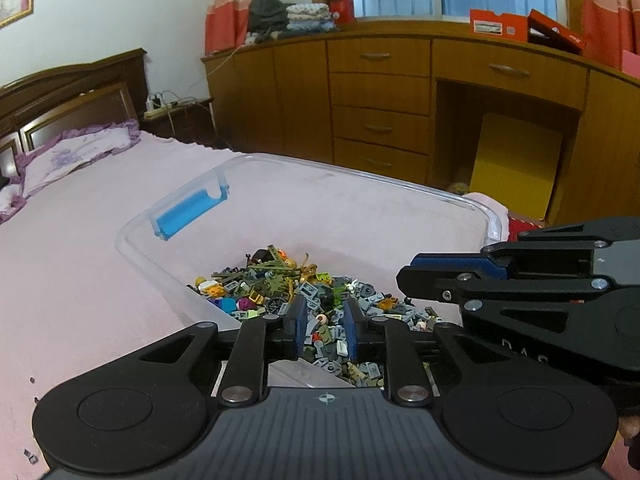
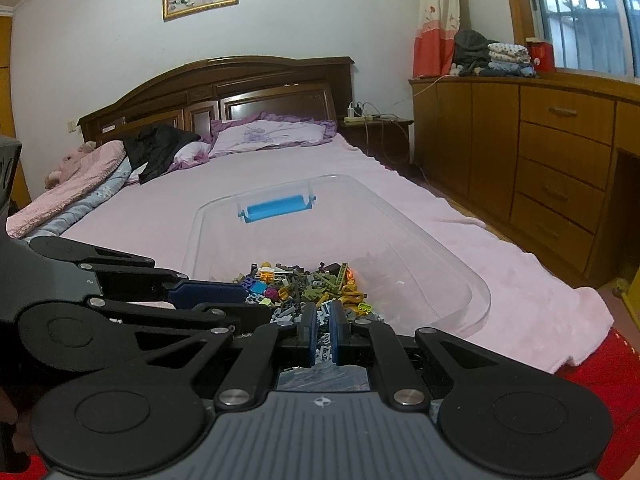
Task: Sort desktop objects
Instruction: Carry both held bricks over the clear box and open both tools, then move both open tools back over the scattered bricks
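Note:
A clear plastic bin (image 1: 494,220) with a blue handle (image 1: 184,212) lies on the pink bed. A pile of small mixed toy bricks (image 1: 280,284) fills its near end. My left gripper (image 1: 325,322) hovers just over the pile, jaws open a brick's width, nothing held. The right gripper enters that view from the right (image 1: 404,276) with its fingers together. In the right wrist view the bin (image 2: 480,300) and brick pile (image 2: 304,284) lie ahead. My right gripper (image 2: 323,322) is over the pile, jaws nearly closed with a narrow gap; no brick shows between them.
A pink bedsheet (image 2: 500,264) covers the bed, with pillows and clothes (image 2: 160,148) at the headboard. A wooden dresser (image 1: 380,108) stands beyond the bed. A yellow board (image 1: 516,164) leans under the desk. Red fabric (image 2: 600,364) lies at the near right.

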